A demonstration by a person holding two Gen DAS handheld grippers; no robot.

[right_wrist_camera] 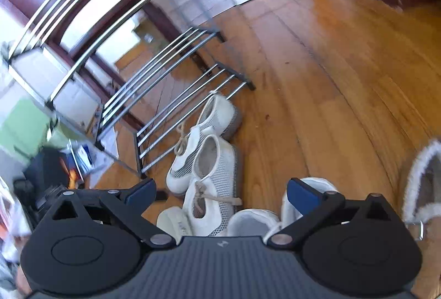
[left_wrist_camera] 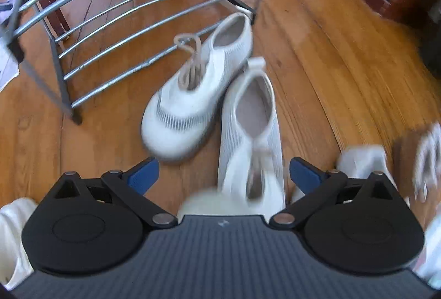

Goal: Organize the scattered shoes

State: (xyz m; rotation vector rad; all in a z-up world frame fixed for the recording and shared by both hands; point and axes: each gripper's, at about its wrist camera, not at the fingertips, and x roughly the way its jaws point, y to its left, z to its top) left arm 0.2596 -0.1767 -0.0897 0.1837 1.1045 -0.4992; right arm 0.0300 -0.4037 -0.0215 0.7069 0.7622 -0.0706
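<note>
Two white mesh shoes are seen on the wooden floor (left_wrist_camera: pixel 317 56) at the centre of the left wrist view. The far shoe (left_wrist_camera: pixel 198 84) lies tilted with its heel resting on the lowest bars of the metal shoe rack (left_wrist_camera: pixel 115 31), which fills the upper left of the frame; its toe points toward the lower left. The near shoe (left_wrist_camera: pixel 250 139) lies just beside it, touching it, with its heel toward the top of the frame and its laced front running down between the blue pads.

The left gripper (left_wrist_camera: pixel 223 175) is held wide open above the near shoe, and nothing is gripped by it. The right gripper (right_wrist_camera: pixel 222 191) is likewise spread wide and empty.

In the right wrist view the same pair is found at centre (far shoe (right_wrist_camera: pixel 209 131), near shoe (right_wrist_camera: pixel 212 183)), beside the rack (right_wrist_camera: pixel 171 95). Further white shoes (right_wrist_camera: pixel 253 221) are partly hidden at the lower centre, behind the gripper body, and a fur-trimmed slipper (right_wrist_camera: pixel 421 188) sits at the right edge.
</note>
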